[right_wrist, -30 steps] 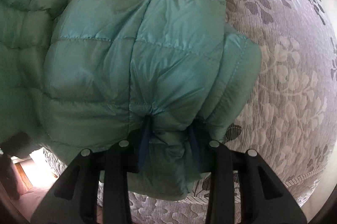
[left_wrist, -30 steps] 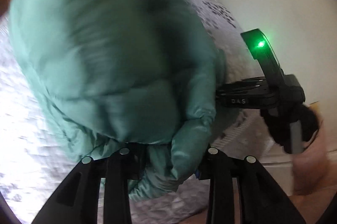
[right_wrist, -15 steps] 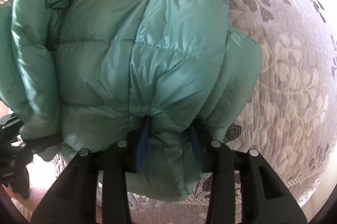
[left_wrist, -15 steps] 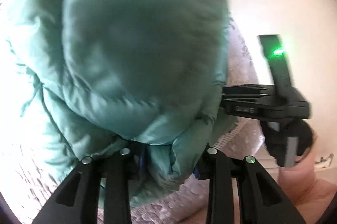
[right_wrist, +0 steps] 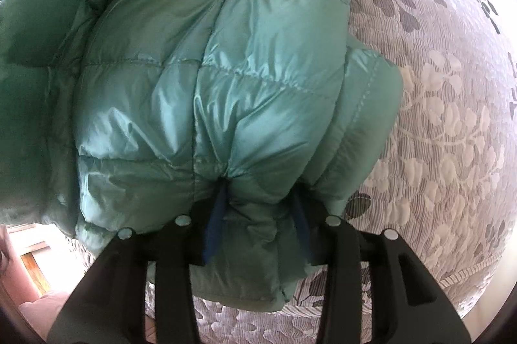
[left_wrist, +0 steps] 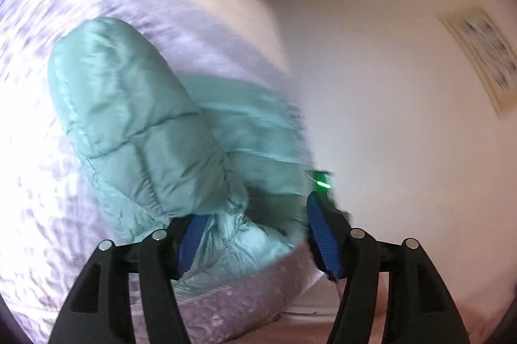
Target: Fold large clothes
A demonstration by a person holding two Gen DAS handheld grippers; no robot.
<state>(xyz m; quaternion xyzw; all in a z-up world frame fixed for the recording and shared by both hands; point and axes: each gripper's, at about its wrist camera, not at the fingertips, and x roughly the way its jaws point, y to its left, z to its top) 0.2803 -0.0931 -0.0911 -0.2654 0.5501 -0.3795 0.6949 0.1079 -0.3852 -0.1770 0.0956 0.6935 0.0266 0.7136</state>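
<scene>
A teal quilted puffer jacket lies folded on a bed with a grey leaf-patterned cover. My right gripper is shut on the jacket's near edge, its blue pads pinching bunched fabric. In the left wrist view the jacket lies on the bed, and my left gripper stands open over its near corner, with a fold of fabric lying loose between the wide-apart blue pads. The right gripper's green light shows just beyond the jacket.
The bed's near edge runs below the jacket. A white wall with a framed picture stands on the right of the bed. Wooden floor shows at lower left.
My left gripper has opened and let go of the jacket part it held up; that part now lies down on the bed. The right gripper keeps its grip in place.
</scene>
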